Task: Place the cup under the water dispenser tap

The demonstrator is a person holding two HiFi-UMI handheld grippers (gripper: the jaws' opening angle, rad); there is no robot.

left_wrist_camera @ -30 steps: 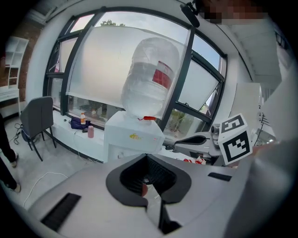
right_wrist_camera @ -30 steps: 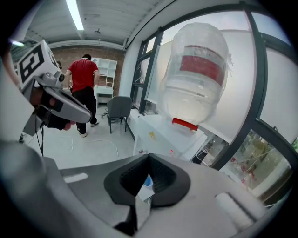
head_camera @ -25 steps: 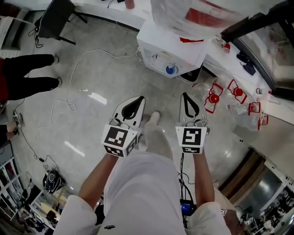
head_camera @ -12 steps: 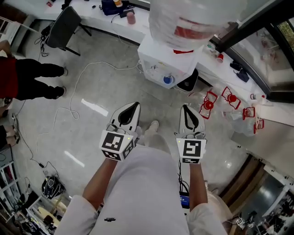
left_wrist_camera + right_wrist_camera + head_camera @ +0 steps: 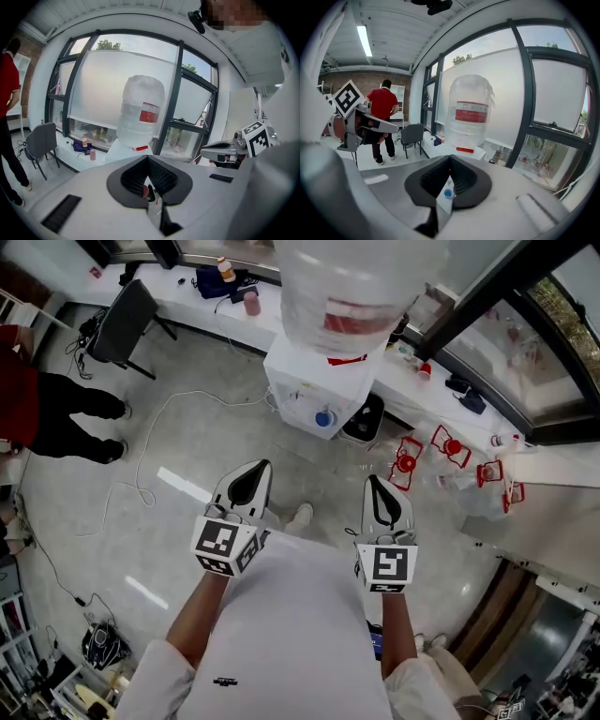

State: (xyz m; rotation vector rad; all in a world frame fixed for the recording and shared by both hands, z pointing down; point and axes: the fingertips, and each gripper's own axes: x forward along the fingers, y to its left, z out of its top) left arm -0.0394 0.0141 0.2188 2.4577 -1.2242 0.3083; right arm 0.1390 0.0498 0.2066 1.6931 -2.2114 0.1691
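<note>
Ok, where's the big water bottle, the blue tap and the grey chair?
water bottle [image 5: 361, 282], head view, on its clear side.
blue tap [image 5: 324, 417], head view, on its round front.
grey chair [image 5: 412, 132], right gripper view, on its backrest.

White shirt [image 5: 281, 634], white tools [image 5: 265, 465] [image 5: 373, 481] (black-white marker cubes [image 5: 223, 546] [image 5: 386, 567]).

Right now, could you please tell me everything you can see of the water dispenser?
The water dispenser is a white boxy cabinet carrying a large clear inverted bottle, which has a red-and-white label band and a red strip at its neck. A round blue tap sits on its front face. It stands upright beside the white ledge below the windows. Only the bottle visibly rests on it, and no cup shows beneath the tap.
</note>
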